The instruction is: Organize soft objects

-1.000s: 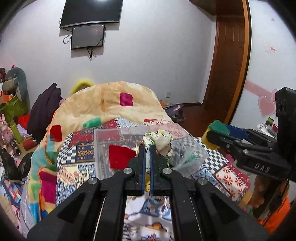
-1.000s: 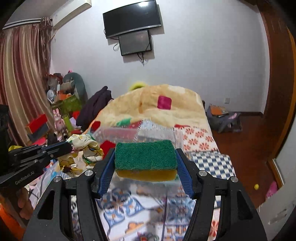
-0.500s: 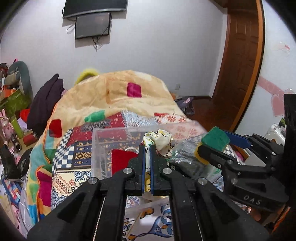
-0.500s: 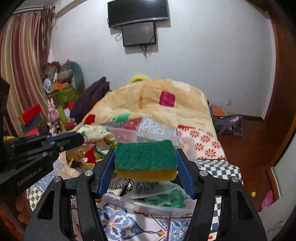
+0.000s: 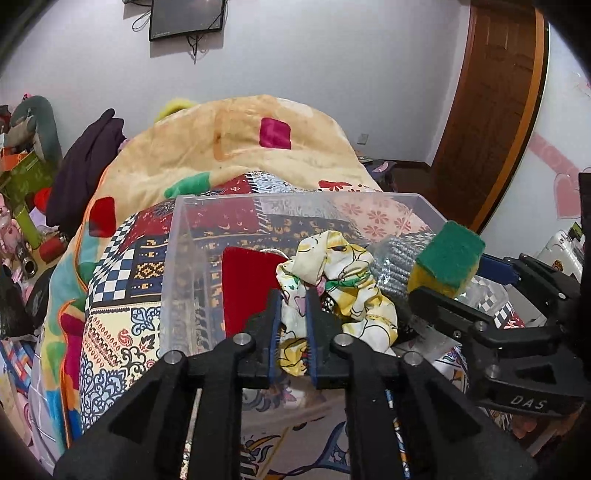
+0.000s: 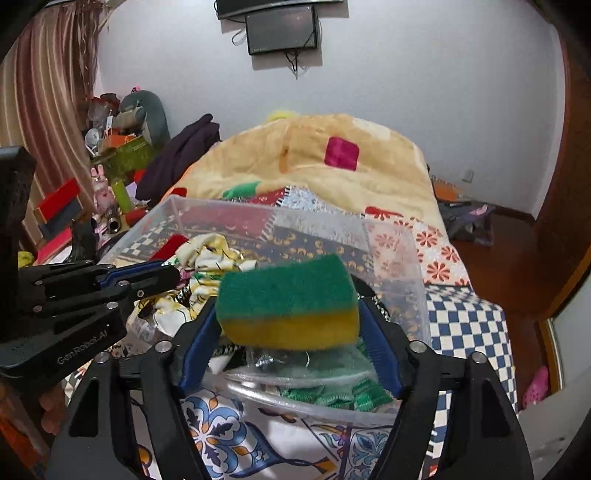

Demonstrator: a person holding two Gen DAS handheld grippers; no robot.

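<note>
My left gripper point(image 5: 292, 295) is shut on a yellow and white printed cloth point(image 5: 340, 273) and holds it over the clear plastic bin point(image 5: 177, 236) on the bed. My right gripper point(image 6: 288, 314) is shut on a green and yellow sponge point(image 6: 286, 301), held over the bin's near right part point(image 6: 413, 266). The sponge also shows in the left wrist view point(image 5: 447, 256), beside the cloth. Inside the bin lie a red item point(image 5: 247, 280), a silvery scourer point(image 5: 395, 258) and a green cloth point(image 6: 332, 395).
The bin stands on a patchwork bedspread point(image 5: 118, 288) with a tan blanket point(image 5: 251, 147) heaped behind. Clutter and toys point(image 6: 118, 147) fill the left side of the room. A wooden door point(image 5: 491, 110) is at the right. A screen point(image 6: 282, 33) hangs on the wall.
Both grippers have moved forward and down over the bin, which now looms larger. The cloth and the sponge stay gripped. The right gripper has come closer to the left one.
</note>
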